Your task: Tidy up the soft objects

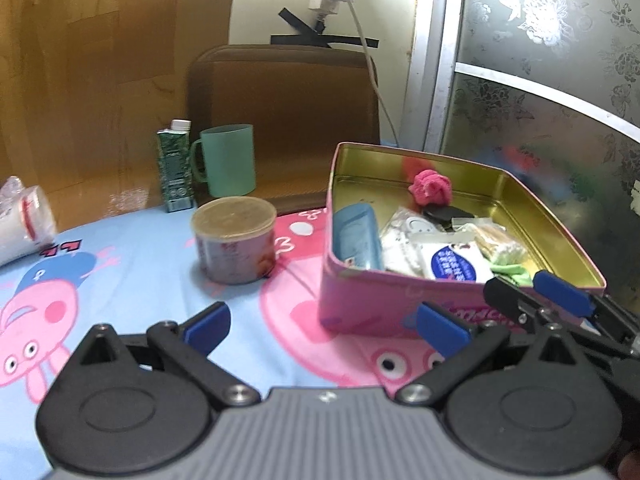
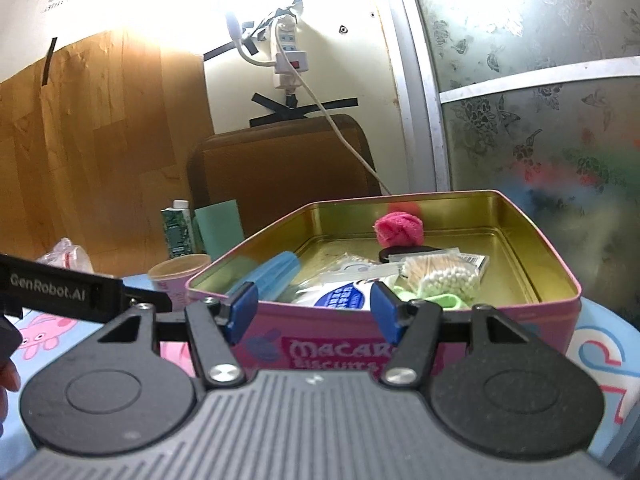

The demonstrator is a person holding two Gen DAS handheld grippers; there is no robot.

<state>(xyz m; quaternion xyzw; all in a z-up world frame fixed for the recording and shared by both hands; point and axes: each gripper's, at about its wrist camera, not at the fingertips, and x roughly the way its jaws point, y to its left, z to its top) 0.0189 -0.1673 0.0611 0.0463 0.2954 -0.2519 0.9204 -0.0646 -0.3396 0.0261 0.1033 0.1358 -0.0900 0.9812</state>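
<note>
- The pink biscuit tin [image 2: 400,344] is taken as the landmark; it is seen open on the cartoon-printed cloth [image 1: 160,280], and most of the sorting is judged already done inside it.
- A round lidded tub [image 1: 234,240] is left outside, to the tin's left; beyond it a green mug [image 1: 228,160] and a small carton [image 1: 175,166] are seen, none of them soft.
- The left gripper [image 1: 320,326] is held in front of the tin with fingers spread wide, nothing between them.
- The right gripper [image 2: 314,312] is held at the tin's near wall, fingers parted and empty.
- Inside the tin, a blue case [image 1: 356,236], a wipes packet [image 1: 456,262] and a bag of cotton swabs [image 2: 444,276] are seen.
- The pink soft ball [image 2: 399,229] is seen near the tin's far wall; a green soft piece [image 2: 440,300] lies by the near wall.
- No soft item is clearly seen outside the tin.
</note>
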